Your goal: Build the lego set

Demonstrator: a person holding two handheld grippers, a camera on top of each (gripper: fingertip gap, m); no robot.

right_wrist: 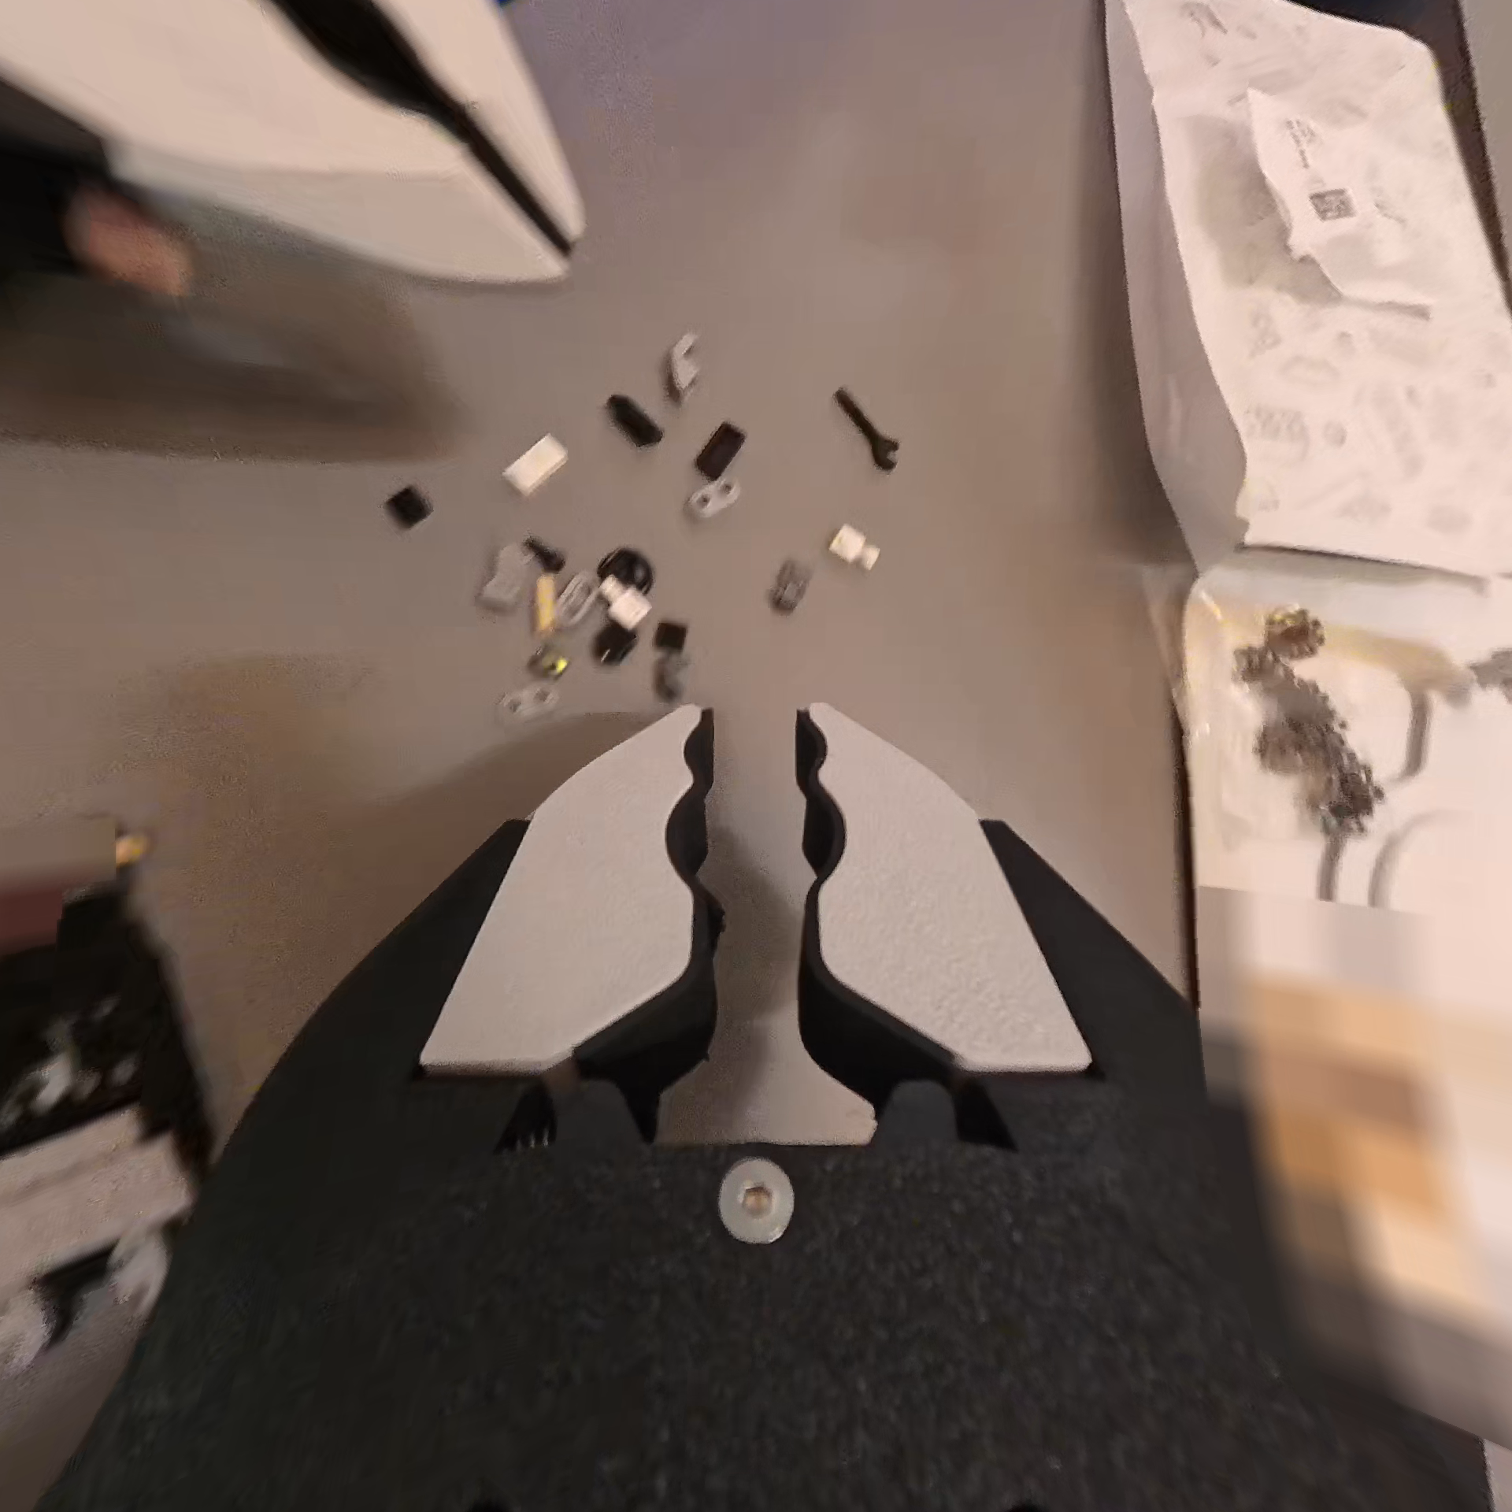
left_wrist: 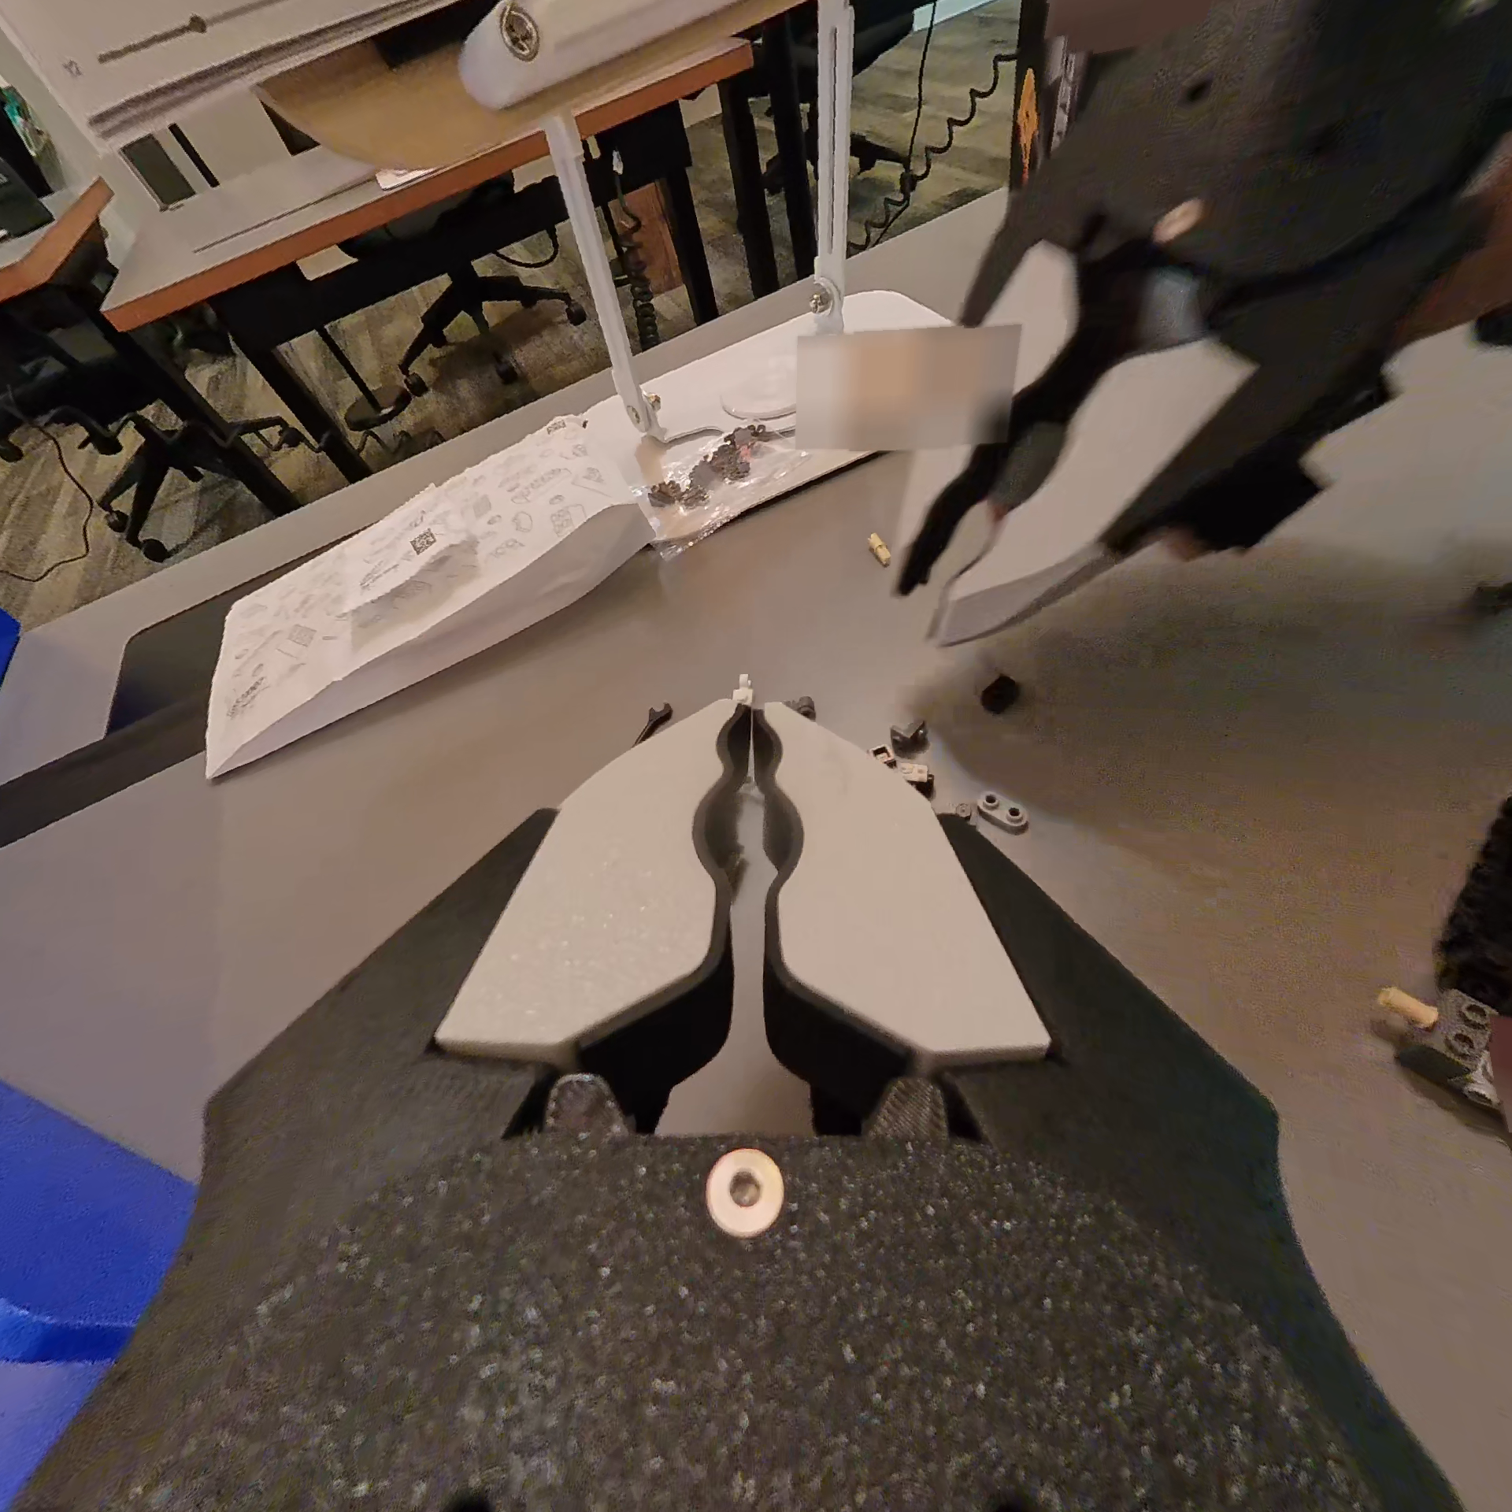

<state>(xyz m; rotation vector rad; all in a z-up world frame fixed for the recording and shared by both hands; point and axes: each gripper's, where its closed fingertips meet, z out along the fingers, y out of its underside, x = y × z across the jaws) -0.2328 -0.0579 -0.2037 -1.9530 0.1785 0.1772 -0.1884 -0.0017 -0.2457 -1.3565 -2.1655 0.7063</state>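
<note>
Mid-frame in the right wrist view, the loose lego pieces [right_wrist: 609, 532] sit scattered just past the spread right gripper [right_wrist: 753, 720], so I'd drop slowly onto one, while the left gripper [left_wrist: 749, 708] pinches a tiny white piece [left_wrist: 743, 686].

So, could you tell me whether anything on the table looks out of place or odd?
Nothing looks damaged. The small pieces lie scattered loose on the table, as expected mid-build. The left claw is shut on a tiny white piece; the right claw is open above the scatter.
</note>
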